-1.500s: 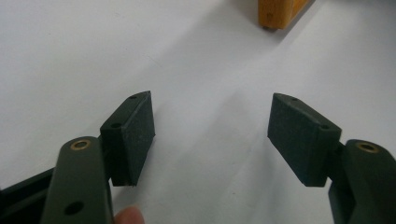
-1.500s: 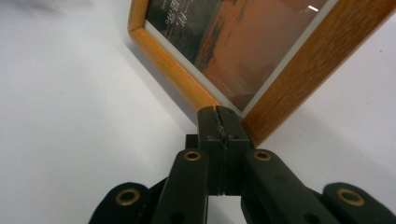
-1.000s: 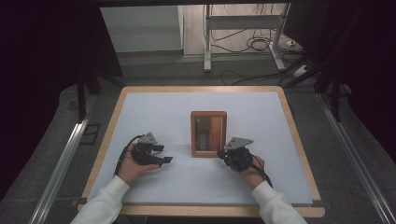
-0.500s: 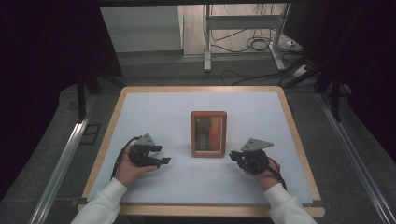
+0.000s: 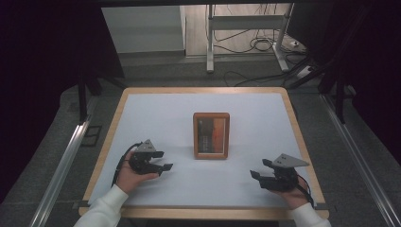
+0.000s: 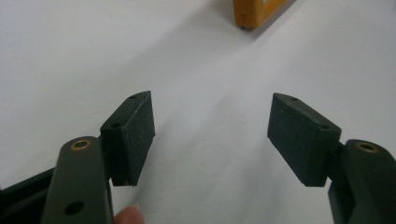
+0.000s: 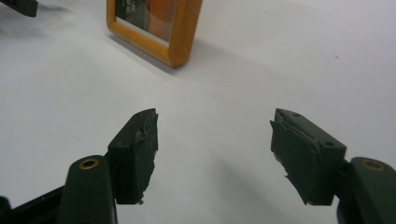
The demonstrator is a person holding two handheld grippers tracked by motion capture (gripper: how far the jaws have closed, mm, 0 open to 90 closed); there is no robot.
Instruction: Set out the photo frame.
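Our left gripper (image 5: 163,161) rests left of the wooden picture frame (image 5: 211,135), jaws spread and empty. The frame lies flat mid-table. Our right gripper (image 5: 257,176), right of it, gapes empty too, apparently parked clear.

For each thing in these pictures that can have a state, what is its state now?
Picture frame: lying flat on the table, untouched, picture side up.
Left gripper: jaws open, holding nothing, apart from the frame.
Right gripper: jaws open, holding nothing, apart from the frame.
Table: white top, wooden rim.
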